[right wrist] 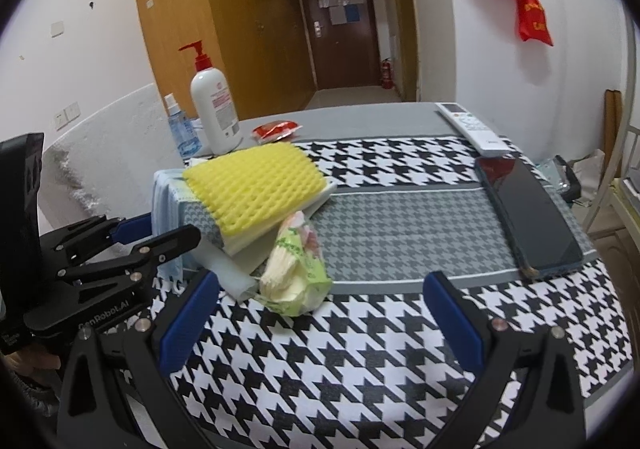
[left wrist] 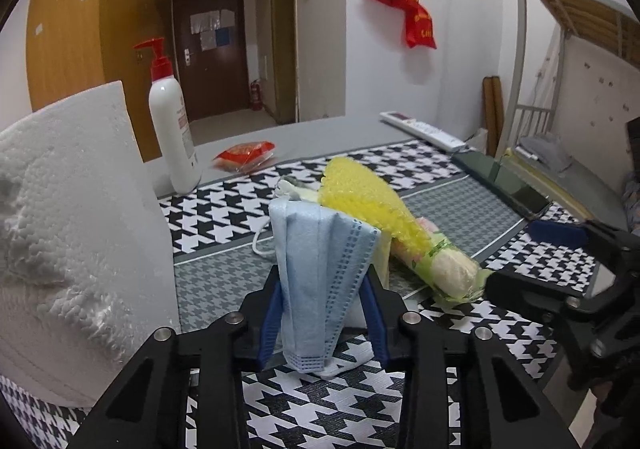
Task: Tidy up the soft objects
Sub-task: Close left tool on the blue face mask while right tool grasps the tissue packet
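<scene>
Soft objects are piling up on the houndstooth cloth, and the blue face mask is sitting squarely between the blue pads of the left gripper. Those pads are pressing in on both sides of the mask, bunching it into upright folds, with its lower edge hanging down to the cloth. Just behind it, the yellow foam net is lying tilted on top of a white foam block, and a green-wrapped packet is leaning against that stack, touching the cloth at its near end. Over on the other side, the right gripper is hovering with its jaws standing wide apart and nothing but patterned cloth between them. A white paper towel roll is filling the left of the left wrist view. Further back, a pump bottle, a red snack packet, a remote control and a dark phone are resting well apart from the pile.
</scene>
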The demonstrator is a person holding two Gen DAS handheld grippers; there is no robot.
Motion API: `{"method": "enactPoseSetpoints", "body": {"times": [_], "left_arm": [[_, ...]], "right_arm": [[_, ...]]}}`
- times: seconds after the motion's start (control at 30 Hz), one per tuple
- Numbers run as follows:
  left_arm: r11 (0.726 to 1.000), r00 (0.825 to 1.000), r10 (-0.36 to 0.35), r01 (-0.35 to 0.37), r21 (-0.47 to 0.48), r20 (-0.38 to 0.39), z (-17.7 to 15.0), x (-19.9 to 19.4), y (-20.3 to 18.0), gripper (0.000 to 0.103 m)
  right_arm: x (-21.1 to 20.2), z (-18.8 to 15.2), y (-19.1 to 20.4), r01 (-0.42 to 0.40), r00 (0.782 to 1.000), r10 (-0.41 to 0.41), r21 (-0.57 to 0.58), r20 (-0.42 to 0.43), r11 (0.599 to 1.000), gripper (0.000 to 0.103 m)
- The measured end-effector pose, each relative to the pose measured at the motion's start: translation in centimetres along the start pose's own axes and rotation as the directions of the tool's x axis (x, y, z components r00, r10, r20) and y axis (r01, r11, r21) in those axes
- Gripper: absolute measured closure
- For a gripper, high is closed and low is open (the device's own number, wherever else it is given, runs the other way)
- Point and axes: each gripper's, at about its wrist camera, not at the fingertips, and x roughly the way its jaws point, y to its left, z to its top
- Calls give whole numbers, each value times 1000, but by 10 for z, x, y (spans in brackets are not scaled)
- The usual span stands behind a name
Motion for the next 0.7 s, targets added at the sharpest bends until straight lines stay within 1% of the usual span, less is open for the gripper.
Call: {"method": "enactPoseSetpoints", "body": {"times": [0.1, 0.23, 0.3, 0.4, 0.47, 0.53, 0.57, 0.63, 0.67, 0.7], "left_arm": [[1000, 1000, -4, 4, 2, 28, 2, -5, -1, 69], [1000, 1000, -13, 13, -8, 20, 0, -3, -3, 73], [999, 999, -34, 34, -18, 19, 0, -2, -1, 73], [997, 998, -66, 66, -30, 20, 0, -3, 1, 73], [997, 997, -75, 75, -35, 18, 1, -2, 2, 73], [996, 997, -76, 77, -41, 19, 1, -2, 3, 73], [996, 997, -75, 76, -40, 19, 1, -2, 3, 73], [996, 996, -82, 83, -43, 16, 0, -2, 4, 74], [996, 997, -82, 82, -46, 13, 0, -2, 4, 75], [995, 996, -83, 84, -54, 15, -1, -4, 6, 77]], "right_arm": [[6, 4, -2, -1, 1000, 2, 7, -25, 1000, 0], [14, 9, 1, -3, 998, 3, -4, -65, 1000, 0], [18, 10, 5, 0, 997, -1, -15, -78, 1000, 1], [25, 13, 9, 25, 994, -27, -27, -108, 999, 10], [28, 15, 12, 23, 992, -27, -30, -122, 999, 15], [33, 17, 14, 37, 990, -43, -45, -134, 998, 22], [35, 18, 14, 45, 989, -51, -49, -142, 998, 23], [41, 17, 15, 51, 985, -59, -57, -164, 997, 32], [43, 17, 14, 52, 983, -61, -60, -173, 997, 34], [46, 17, 14, 54, 981, -65, -62, -180, 997, 38]]}}
